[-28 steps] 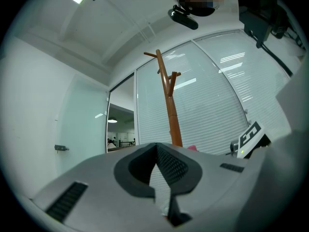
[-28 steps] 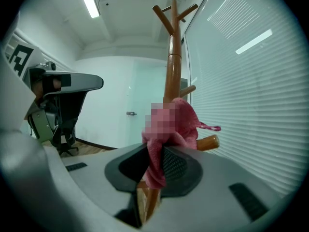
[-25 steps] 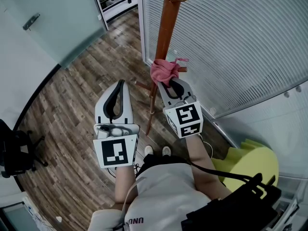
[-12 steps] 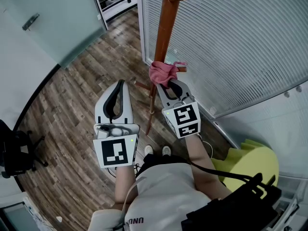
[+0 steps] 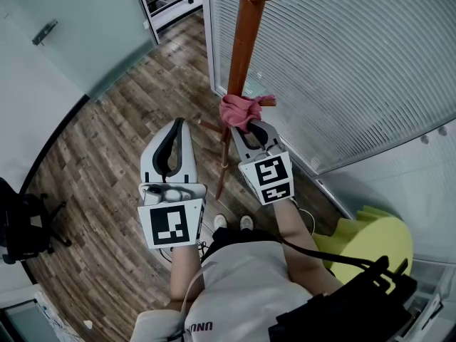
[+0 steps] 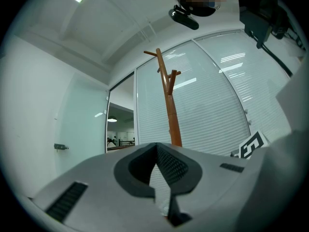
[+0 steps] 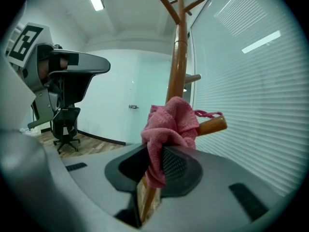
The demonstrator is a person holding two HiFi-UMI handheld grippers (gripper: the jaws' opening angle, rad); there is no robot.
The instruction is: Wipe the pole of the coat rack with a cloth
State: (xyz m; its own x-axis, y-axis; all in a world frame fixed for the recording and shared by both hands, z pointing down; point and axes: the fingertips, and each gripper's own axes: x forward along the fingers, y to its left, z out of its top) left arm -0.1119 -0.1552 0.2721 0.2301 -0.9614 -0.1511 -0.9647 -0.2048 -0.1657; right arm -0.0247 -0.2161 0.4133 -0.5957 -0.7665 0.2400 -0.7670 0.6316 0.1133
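Note:
The brown wooden coat rack pole (image 5: 241, 48) stands in front of me, by the blinds. A pink cloth (image 5: 239, 110) is bunched against the pole at the level of a short peg. My right gripper (image 5: 247, 127) is shut on this cloth and holds it to the pole. In the right gripper view the cloth (image 7: 171, 120) spills over the jaws of the right gripper (image 7: 157, 153), with the pole (image 7: 177, 66) rising behind it. My left gripper (image 5: 178, 125) hangs left of the pole, shut and empty. From the left gripper (image 6: 157, 148) the pole (image 6: 170, 110) shows farther off.
A glass wall with white blinds (image 5: 342, 63) runs right behind the rack. The rack's wooden legs (image 5: 210, 127) spread over the plank floor below the grippers. A black office chair (image 5: 21, 226) stands at the far left, a yellow-green seat (image 5: 377, 237) at the right.
My right gripper and the pink cloth have slid a little down the pole. The left gripper has not moved.

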